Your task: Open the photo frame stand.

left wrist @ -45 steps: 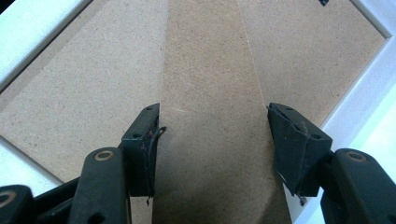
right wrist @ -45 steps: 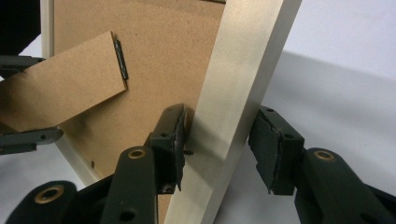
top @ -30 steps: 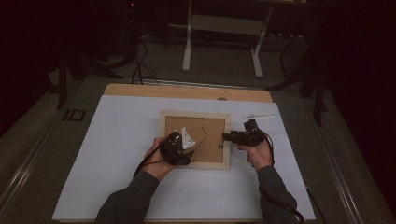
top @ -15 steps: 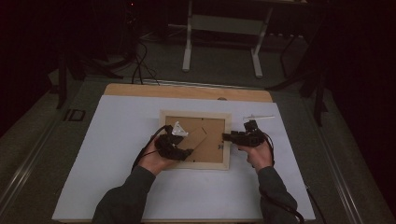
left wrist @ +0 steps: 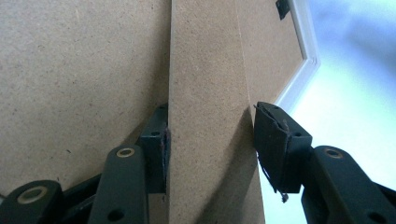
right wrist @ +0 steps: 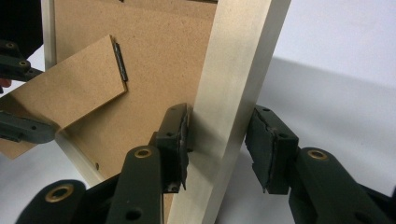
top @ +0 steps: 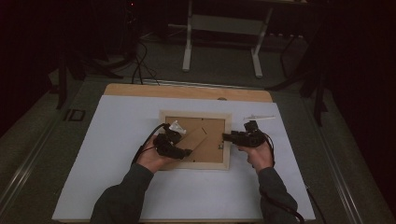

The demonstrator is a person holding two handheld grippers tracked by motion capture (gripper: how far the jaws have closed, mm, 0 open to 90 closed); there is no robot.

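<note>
Picture frame: lies face down on the white sheet near the middle of the table, brown backing board up

Stand: the hinged strut on the backing board, angled up off the board towards the left gripper

What changed: a second ago the left gripper sat over the frame's left half with the strut hard to make out; it has since drawn back towards the near-left corner and the strut now shows as a raised flap

What that means: the stand looks to be swinging open, so the frame is probably being readied to stand upright; it is not yet lifted

Left gripper: fingers set either side of the strut's edge; the left one touches it, a small gap shows at the right one, so the grip is loose at best

Right gripper: fingers straddle the frame's pale right rail; the inner one presses the rail, the outer one stands a little off, steadying rather than clamping

Farther out: a small white strip lies on the sheet beyond the right gripper, apart from the frame
</note>
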